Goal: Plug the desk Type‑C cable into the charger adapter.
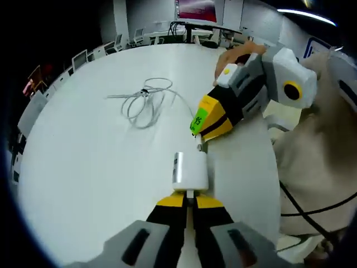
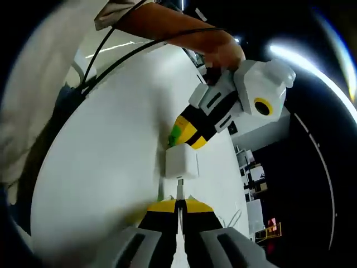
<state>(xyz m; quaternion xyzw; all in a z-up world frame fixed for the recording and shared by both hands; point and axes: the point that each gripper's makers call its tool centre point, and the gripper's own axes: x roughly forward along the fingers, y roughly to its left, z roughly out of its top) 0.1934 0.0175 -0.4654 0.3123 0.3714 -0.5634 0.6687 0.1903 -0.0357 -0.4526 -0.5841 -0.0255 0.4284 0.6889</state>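
My left gripper [image 1: 189, 199] is shut on the near end of a white charger adapter [image 1: 189, 170], held just above the white table [image 1: 83, 167]. My right gripper [image 1: 199, 135] comes in from the right, shut on the white Type‑C plug [image 1: 199, 147], whose tip meets the adapter's far end. In the right gripper view, the right gripper [image 2: 179, 205] pinches the thin plug [image 2: 179, 190] against the adapter [image 2: 181, 162]. The left gripper [image 2: 183, 143] holds the adapter from the far side. How deep the plug sits is hidden. The loose cable coil [image 1: 146, 100] lies farther out on the table.
Chairs [image 1: 83, 56] line the table's far left edge, and a desk with a screen [image 1: 196, 10] stands behind it. The person's beige clothing [image 1: 318, 167] and a black cord [image 1: 301, 206] are at the right. A hand [image 2: 223, 50] grips the left gripper's handle.
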